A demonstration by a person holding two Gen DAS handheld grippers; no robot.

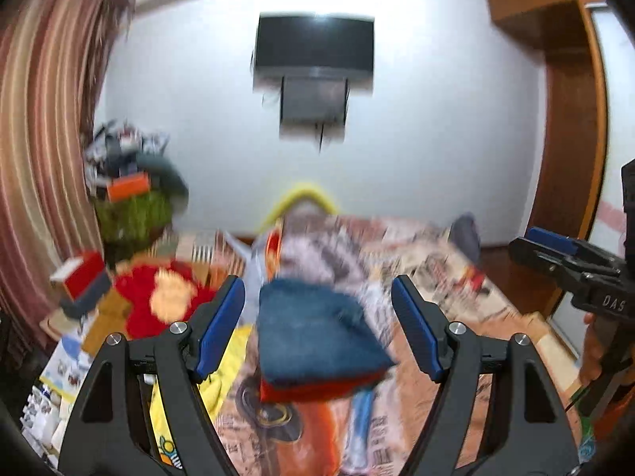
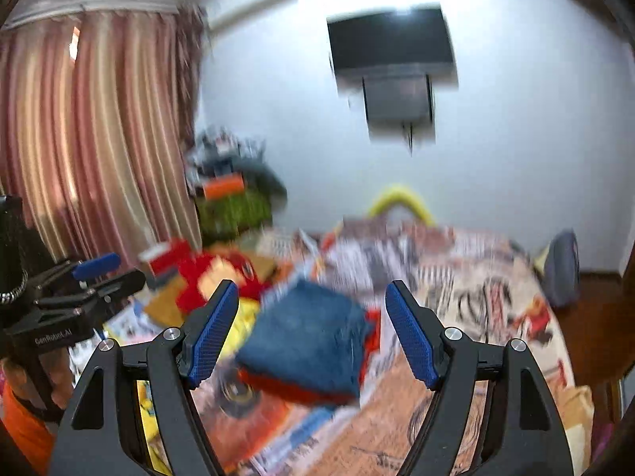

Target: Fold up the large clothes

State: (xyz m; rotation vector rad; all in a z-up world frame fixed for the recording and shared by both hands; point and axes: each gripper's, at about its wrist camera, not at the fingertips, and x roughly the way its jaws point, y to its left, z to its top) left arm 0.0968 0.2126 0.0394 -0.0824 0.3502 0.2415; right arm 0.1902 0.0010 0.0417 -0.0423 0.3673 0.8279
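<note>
A folded blue denim garment (image 1: 317,329) lies on top of a folded red garment (image 1: 313,390) on the bed with a printed cover (image 1: 428,277). The stack also shows in the right wrist view (image 2: 309,337), blurred by motion. My left gripper (image 1: 319,325) is open and empty, raised above and in front of the stack. My right gripper (image 2: 311,329) is open and empty, also held above the stack. The right gripper shows at the right edge of the left wrist view (image 1: 555,254), and the left gripper at the left edge of the right wrist view (image 2: 99,273).
A red stuffed toy (image 1: 166,297), boxes and clutter (image 1: 127,182) lie left of the bed. A yellow cloth (image 1: 222,373) lies beside the stack. Striped curtains (image 2: 79,139) hang at left, a wall TV (image 1: 313,47) ahead, and a wooden wardrobe (image 1: 571,127) at right.
</note>
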